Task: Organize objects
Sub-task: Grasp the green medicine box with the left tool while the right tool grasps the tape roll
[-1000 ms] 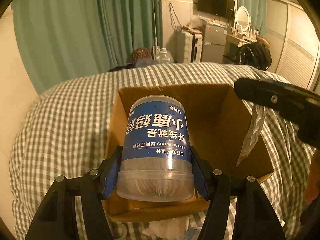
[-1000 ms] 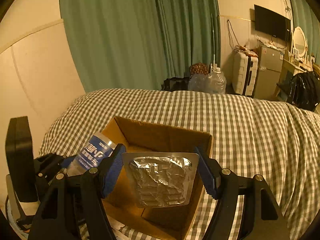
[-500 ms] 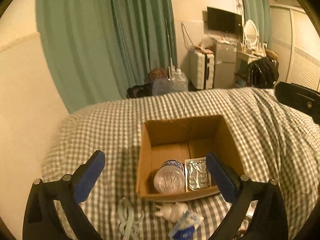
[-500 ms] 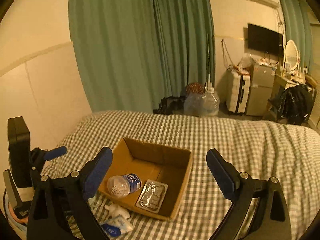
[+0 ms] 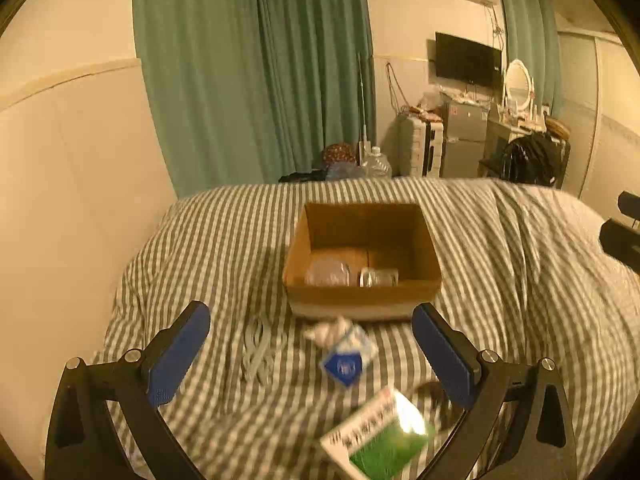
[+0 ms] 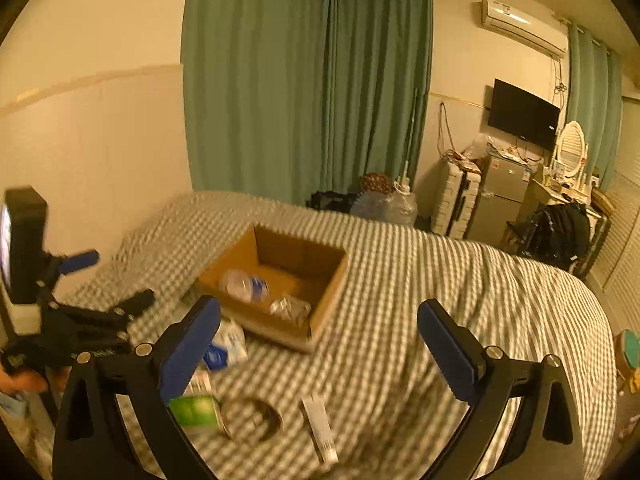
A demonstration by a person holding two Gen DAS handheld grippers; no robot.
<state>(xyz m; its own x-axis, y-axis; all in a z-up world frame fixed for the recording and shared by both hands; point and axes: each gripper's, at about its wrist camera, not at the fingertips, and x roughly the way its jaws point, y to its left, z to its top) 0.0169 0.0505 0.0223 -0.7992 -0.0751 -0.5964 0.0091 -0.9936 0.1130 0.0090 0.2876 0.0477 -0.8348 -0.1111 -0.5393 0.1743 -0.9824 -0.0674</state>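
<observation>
An open cardboard box (image 5: 362,304) (image 6: 324,280) sits on the checked bedcover. Inside it lie the clear floss jar (image 5: 328,273) (image 6: 244,285) with a blue label and a foil blister pack (image 5: 379,277) (image 6: 291,307). My left gripper (image 5: 311,350) is open and holds nothing, drawn back from the box. My right gripper (image 6: 319,344) is open too, also short of the box. In front of the box lie a blue-and-white packet (image 5: 349,354) (image 6: 224,346), a coiled pale cable (image 5: 256,354), a green-and-white carton (image 5: 378,438) (image 6: 196,412), a dark ring (image 6: 250,418) and a white tube (image 6: 319,428).
A crumpled white tissue (image 5: 326,330) rests against the box front. The other gripper (image 6: 68,320) shows at the left of the right wrist view, with a hand (image 6: 20,380) on it. Green curtains (image 5: 256,72), a suitcase (image 5: 420,148) and a TV (image 5: 468,60) stand beyond the bed.
Both grippers let go: the floss jar and the blister pack now lie in the box. Both grippers opened wide and pulled back and up from the box.
</observation>
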